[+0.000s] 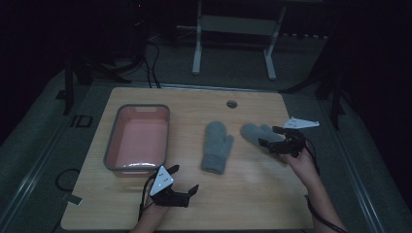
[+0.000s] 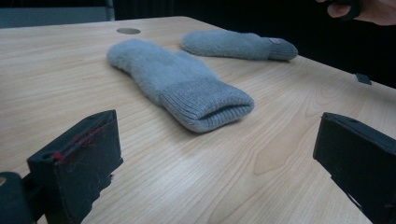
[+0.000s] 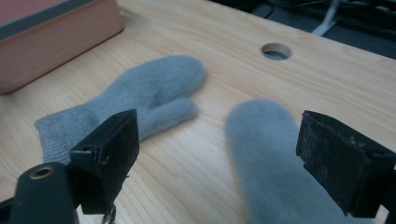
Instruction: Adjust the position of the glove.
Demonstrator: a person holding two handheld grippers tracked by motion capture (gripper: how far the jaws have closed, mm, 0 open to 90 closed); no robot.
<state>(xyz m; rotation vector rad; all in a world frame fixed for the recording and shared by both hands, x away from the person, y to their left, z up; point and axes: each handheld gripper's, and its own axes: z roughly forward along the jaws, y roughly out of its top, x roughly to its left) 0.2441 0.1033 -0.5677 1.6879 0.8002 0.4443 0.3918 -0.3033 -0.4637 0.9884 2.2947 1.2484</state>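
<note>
Your right gripper (image 1: 272,136) hangs with its jaws spread wide over the cuff end of the right-hand grey mitten (image 1: 256,133), one jaw on each side and nothing clamped between them. Its own camera looks down that mitten (image 3: 268,161) from close up, blurred, with the rounded tip pointing toward the round cable hole (image 3: 276,51) in the wooden table (image 3: 224,32). That same view catches the second mitten (image 3: 140,100) to the left, thumb toward the first, and the pink wall of the bin (image 3: 51,39) beyond it.

Your left gripper (image 1: 183,179) sits low near the table's front edge, just in front of the bin (image 1: 138,139), jaws equally wide and empty. Its view runs flat across the tabletop: the middle mitten (image 2: 180,84) lies with its ribbed cuff gaping toward the camera, and the far mitten (image 2: 238,45) shows a small label at its cuff, a detail the high view loses in the dim light. Your right hand (image 2: 369,9) enters at the top corner there.

From above, the two mittens lie near each other but apart, mid-table. Bare wood stretches between the left gripper and the middle mitten, and along the whole front edge. The right-hand mitten lies nearer the table's right edge, with less room beside it.
</note>
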